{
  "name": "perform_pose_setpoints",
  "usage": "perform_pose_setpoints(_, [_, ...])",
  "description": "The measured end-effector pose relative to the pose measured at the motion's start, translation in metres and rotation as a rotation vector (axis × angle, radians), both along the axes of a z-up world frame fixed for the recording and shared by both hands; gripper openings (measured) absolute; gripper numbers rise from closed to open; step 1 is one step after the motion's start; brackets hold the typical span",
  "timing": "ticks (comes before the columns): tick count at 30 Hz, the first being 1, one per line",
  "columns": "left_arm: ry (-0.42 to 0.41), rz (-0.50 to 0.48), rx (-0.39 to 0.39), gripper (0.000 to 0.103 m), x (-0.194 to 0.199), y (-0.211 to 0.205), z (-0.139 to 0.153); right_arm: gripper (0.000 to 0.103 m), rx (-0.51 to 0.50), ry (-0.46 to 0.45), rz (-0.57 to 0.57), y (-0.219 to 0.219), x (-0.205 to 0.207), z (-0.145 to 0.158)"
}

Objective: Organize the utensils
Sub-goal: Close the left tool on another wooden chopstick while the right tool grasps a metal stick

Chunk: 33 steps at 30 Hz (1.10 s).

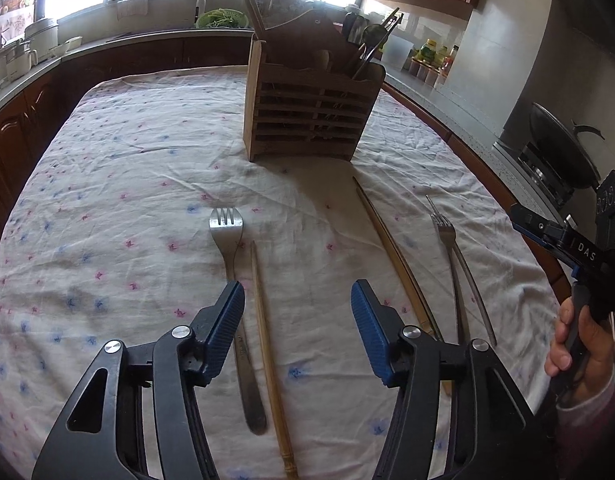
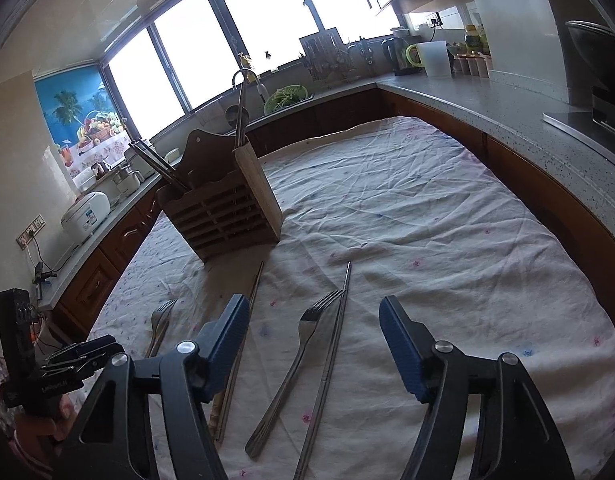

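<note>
Utensils loose on floral cloth-covered table (image 1: pixel 107 200) before slatted wooden caddy (image 1: pixel 307 120): steel fork (image 1: pixel 231 248), bamboo chopstick (image 1: pixel 267 340) between parted left gripper (image 1: pixel 297 300) jaws; right gripper (image 2: pixel 313 320) likewise parted over metal fork (image 2: pixel 291 364), steel chopstick (image 2: pixel 331 344); pickup stage, closure needed next.

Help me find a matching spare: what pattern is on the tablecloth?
Off-white tablecloth with small scattered pink and blue floral specks; clearest in the left wrist view.

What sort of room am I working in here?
A home kitchen, by the look of it: a countertop along the walls, a sink tap under the window, a rice cooker, and a wok on the stove.
</note>
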<state>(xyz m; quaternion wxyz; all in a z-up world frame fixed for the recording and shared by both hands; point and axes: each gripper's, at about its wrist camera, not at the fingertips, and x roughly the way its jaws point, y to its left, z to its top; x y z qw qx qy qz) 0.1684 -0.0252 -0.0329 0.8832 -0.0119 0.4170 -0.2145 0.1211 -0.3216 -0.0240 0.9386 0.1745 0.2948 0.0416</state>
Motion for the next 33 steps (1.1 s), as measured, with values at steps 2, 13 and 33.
perform_pose_setpoints(2, [0.03, -0.018, 0.015, 0.048, 0.007, -0.005, -0.006, 0.055, 0.001, 0.018, 0.01, 0.001, 0.006, -0.003])
perform_pose_setpoints(13, [0.14, -0.043, 0.12, 0.033, 0.038, -0.021, -0.031, 0.031, -0.085, 0.161, 0.035, 0.0, 0.063, -0.021])
perform_pose_setpoints(33, [0.172, -0.115, 0.264, 0.026, 0.056, -0.036, -0.036, 0.015, -0.316, 0.318, 0.13, 0.018, 0.134, -0.052])
